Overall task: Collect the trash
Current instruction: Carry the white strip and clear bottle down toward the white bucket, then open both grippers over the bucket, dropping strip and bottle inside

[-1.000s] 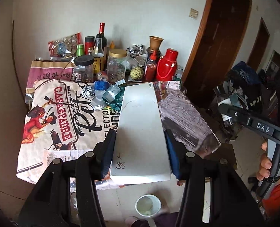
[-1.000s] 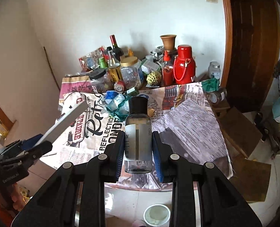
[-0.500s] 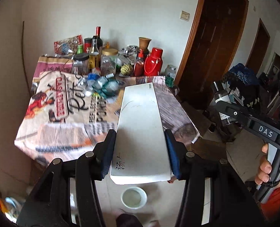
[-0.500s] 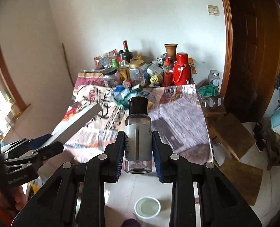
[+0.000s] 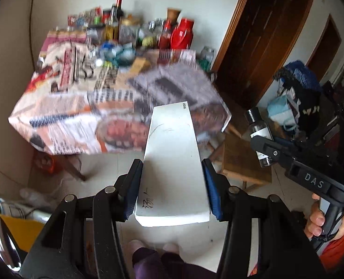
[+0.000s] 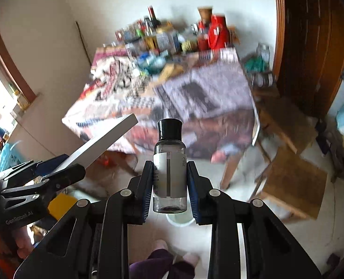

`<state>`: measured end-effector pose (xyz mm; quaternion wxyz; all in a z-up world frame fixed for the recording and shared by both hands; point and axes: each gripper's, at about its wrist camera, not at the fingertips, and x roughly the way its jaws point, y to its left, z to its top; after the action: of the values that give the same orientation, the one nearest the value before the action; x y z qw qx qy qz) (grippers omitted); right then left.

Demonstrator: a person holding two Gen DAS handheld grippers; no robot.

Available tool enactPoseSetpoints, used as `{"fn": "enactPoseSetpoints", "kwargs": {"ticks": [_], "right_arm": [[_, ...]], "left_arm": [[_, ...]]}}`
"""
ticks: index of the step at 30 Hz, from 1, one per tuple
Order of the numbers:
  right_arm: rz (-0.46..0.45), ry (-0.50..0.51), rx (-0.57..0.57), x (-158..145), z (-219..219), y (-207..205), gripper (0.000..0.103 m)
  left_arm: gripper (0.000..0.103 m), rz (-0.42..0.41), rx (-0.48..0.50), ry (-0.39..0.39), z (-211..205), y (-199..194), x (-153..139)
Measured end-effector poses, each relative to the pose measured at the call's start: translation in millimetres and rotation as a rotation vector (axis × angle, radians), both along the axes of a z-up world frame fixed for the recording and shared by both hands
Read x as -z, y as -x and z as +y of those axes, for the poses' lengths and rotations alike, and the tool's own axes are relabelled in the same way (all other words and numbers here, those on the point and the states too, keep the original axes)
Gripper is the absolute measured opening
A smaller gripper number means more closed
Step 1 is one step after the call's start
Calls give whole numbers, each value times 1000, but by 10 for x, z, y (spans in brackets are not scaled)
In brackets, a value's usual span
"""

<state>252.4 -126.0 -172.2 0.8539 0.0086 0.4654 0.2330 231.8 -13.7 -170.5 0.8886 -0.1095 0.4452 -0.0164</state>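
Observation:
My left gripper (image 5: 172,186) is shut on a long flat white box (image 5: 172,162), held level above the floor, away from the table. The box also shows in the right wrist view (image 6: 102,141), sticking out of the left gripper (image 6: 62,169). My right gripper (image 6: 169,181) is shut on a small clear bottle (image 6: 169,172) with a black cap and white label, held upright. The bottle also shows in the left wrist view (image 5: 259,137), in the right gripper (image 5: 267,150).
The table (image 6: 195,97), covered in printed paper, stands ahead, with bottles, jars and a red flask (image 5: 183,34) at its back. A low wooden stool (image 6: 293,183) stands right of it. A white cup (image 6: 181,219) sits on the floor below. Brown doors (image 5: 265,34) are at right.
Both grippers have drawn back and away from the table with their loads; the table now looks smaller and farther off, and more floor shows. The grips have not changed.

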Motion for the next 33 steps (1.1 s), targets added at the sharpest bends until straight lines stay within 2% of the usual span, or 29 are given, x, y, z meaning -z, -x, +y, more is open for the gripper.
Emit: {"fn": "enactPoseSetpoints", "kwargs": {"ticks": [6, 11, 16, 26, 29, 33], "right_arm": [[137, 25, 10, 636, 30, 22, 26], [217, 47, 25, 1235, 109, -7, 26], [312, 56, 48, 2064, 196, -71, 26], [467, 97, 68, 3851, 336, -367, 26], [492, 106, 61, 4247, 376, -449, 26], [520, 92, 34, 4544, 447, -526, 26]], "left_arm": [[50, 143, 7, 45, 24, -110, 702], [50, 253, 23, 62, 95, -273, 1452], [50, 350, 32, 63, 193, -442, 2353], [50, 577, 6, 156, 364, -690, 4452], [50, 617, 5, 157, 379, -769, 4925], [50, 644, 0, 171, 401, -867, 5286]]}}
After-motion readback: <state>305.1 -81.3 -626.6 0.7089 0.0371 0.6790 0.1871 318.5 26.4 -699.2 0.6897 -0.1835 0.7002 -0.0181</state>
